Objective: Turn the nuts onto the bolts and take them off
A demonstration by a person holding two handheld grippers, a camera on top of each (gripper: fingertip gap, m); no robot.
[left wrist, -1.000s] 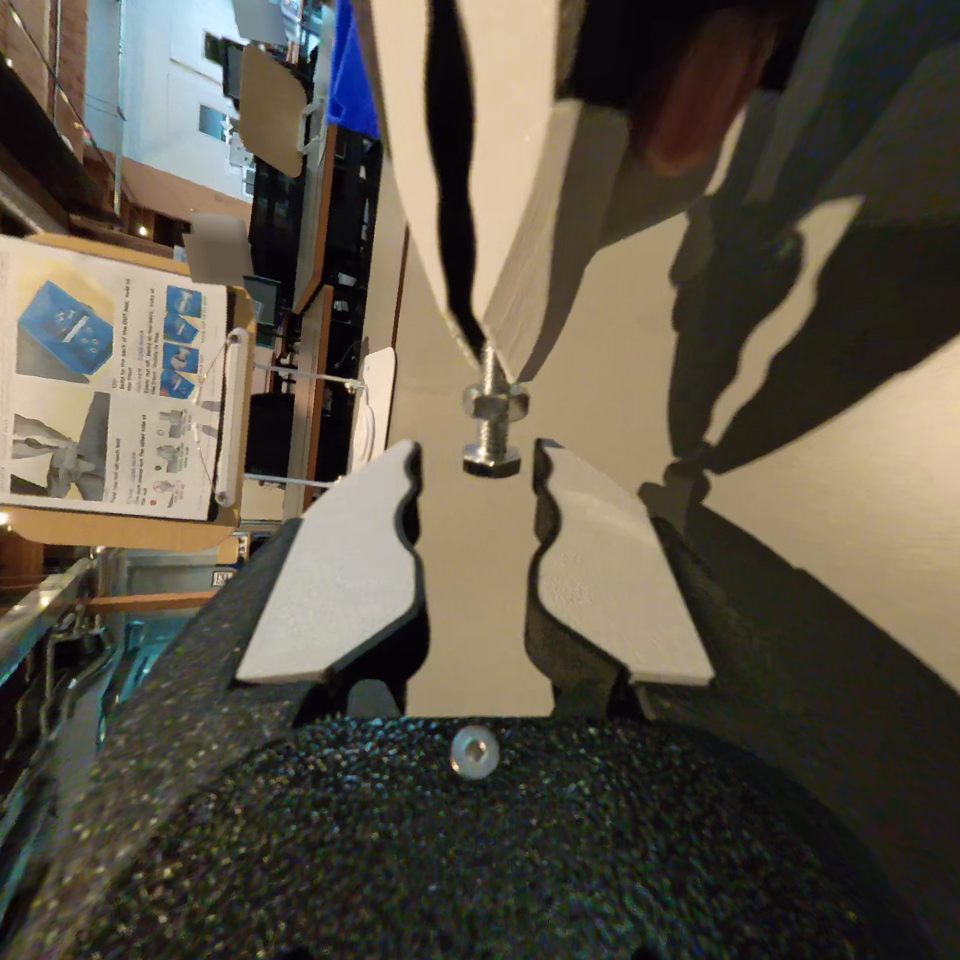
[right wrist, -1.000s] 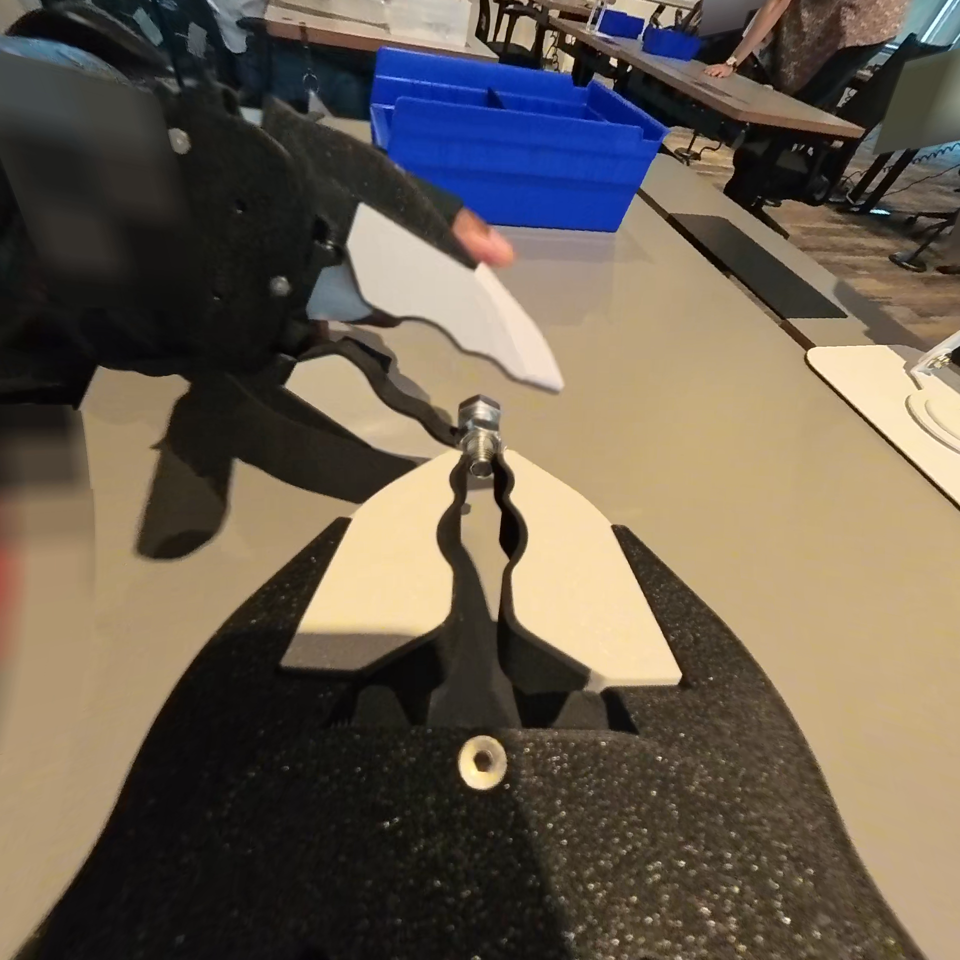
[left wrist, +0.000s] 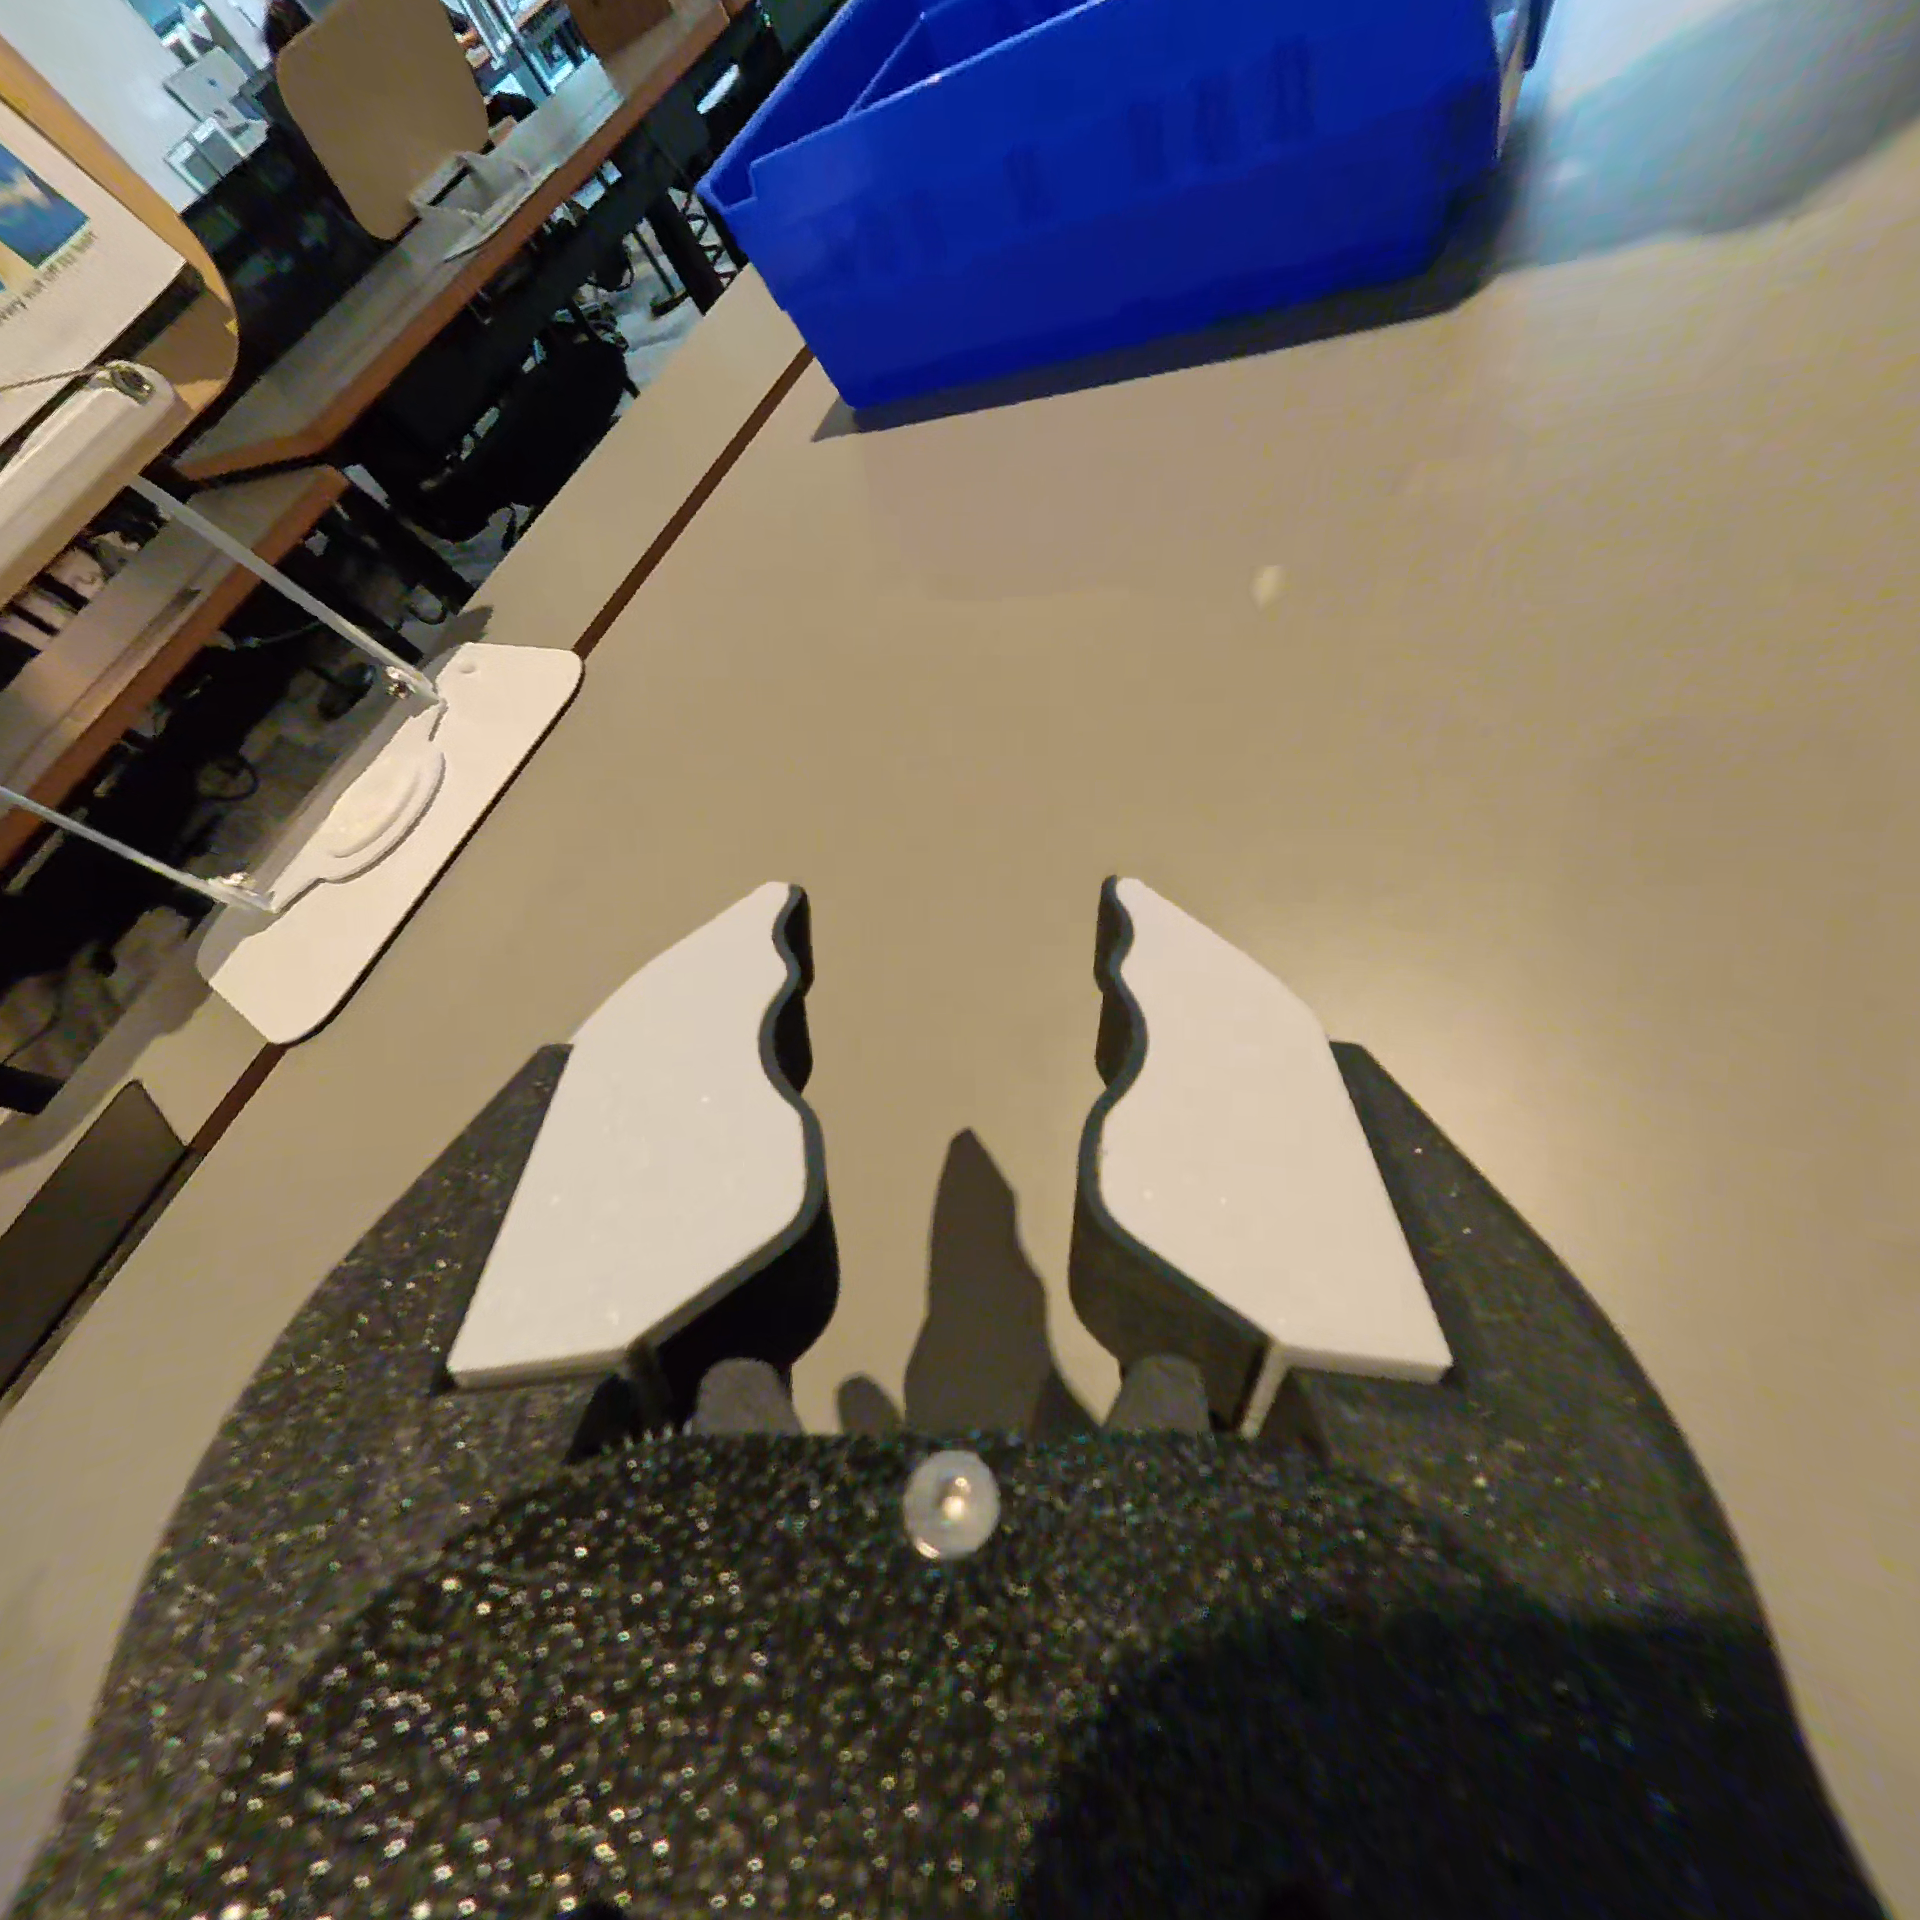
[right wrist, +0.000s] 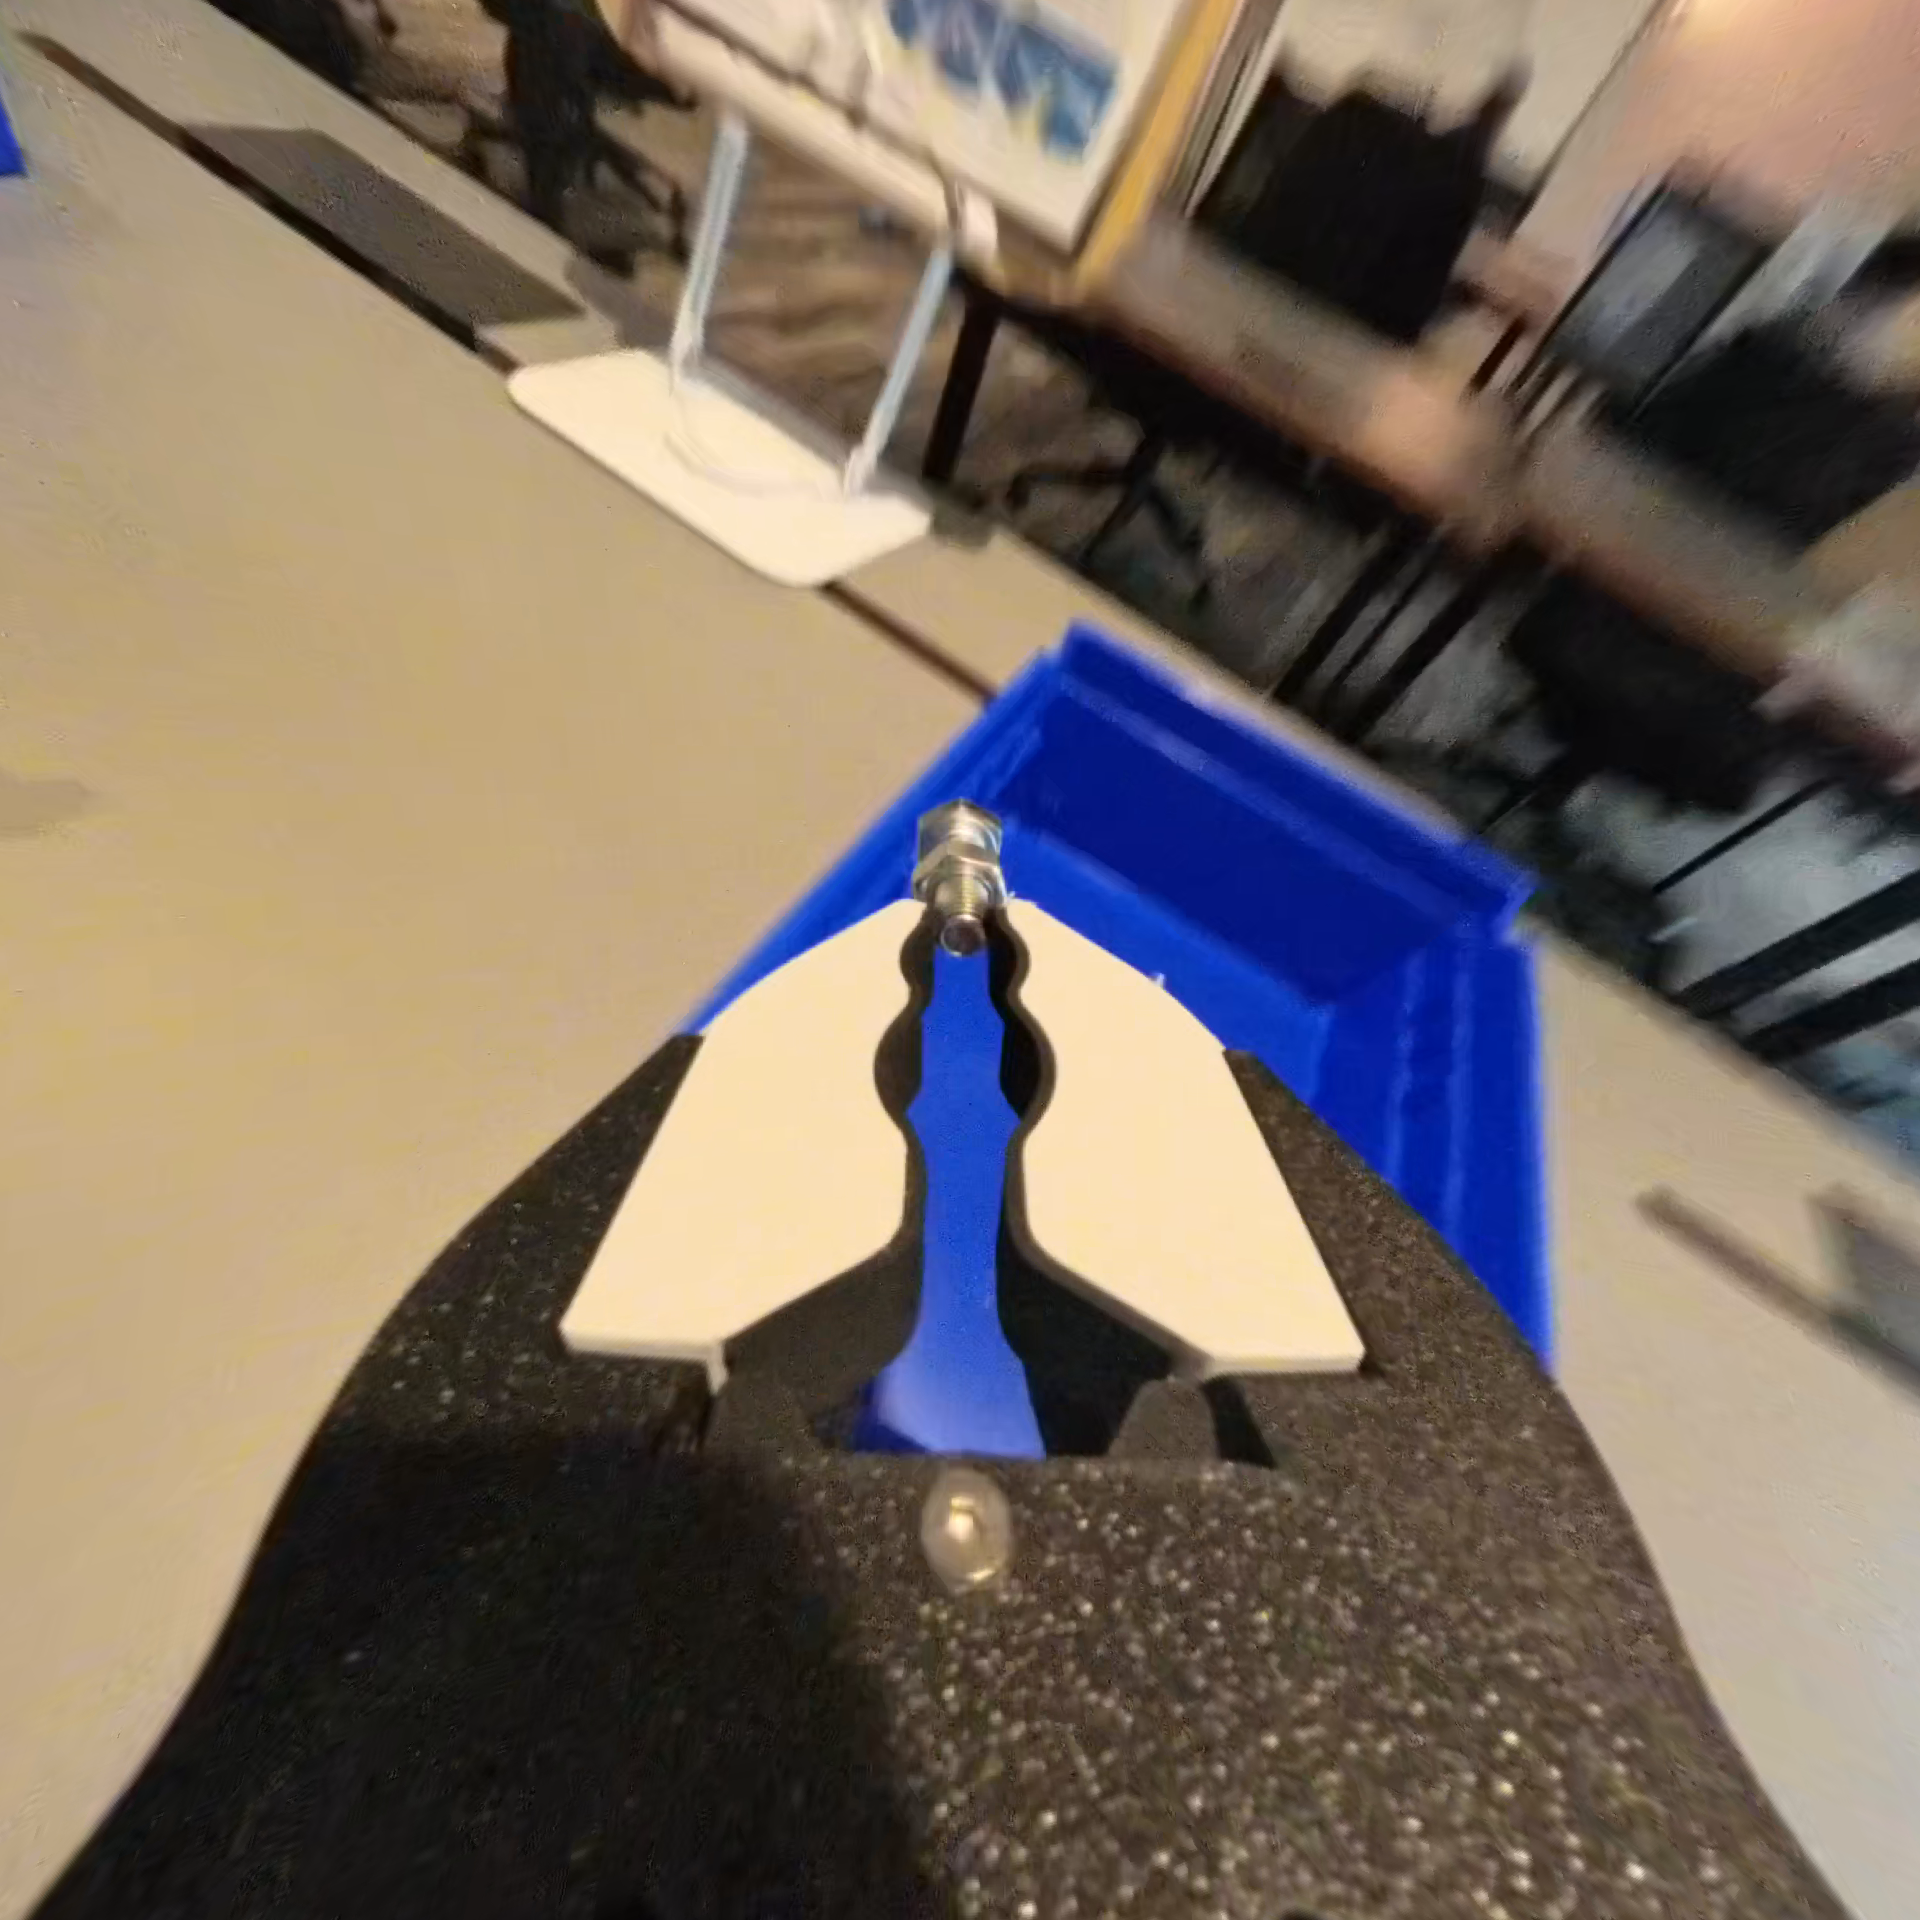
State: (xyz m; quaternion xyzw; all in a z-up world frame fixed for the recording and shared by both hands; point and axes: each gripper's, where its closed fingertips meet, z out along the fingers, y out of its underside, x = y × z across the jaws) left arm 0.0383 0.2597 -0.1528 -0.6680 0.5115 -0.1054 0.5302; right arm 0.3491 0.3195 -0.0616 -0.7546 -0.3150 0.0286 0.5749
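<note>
One bolt [right wrist: 958,878] sits pinched in right tongs [right wrist: 961,920] over blue bin [right wrist: 1299,914].

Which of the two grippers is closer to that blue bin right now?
Right. The right gripper, shut on the bolt, hangs directly over the blue bin. The left gripper, open and empty, sits back over bare table, the bin ahead.

Beyond our left fingers we see a blue bin [left wrist: 1122,187] far ahead on the grey table [left wrist: 1143,675], and a white stand base [left wrist: 395,831] off to their left. Under our right fingers the bin's wall [right wrist: 1247,862] shows.
</note>
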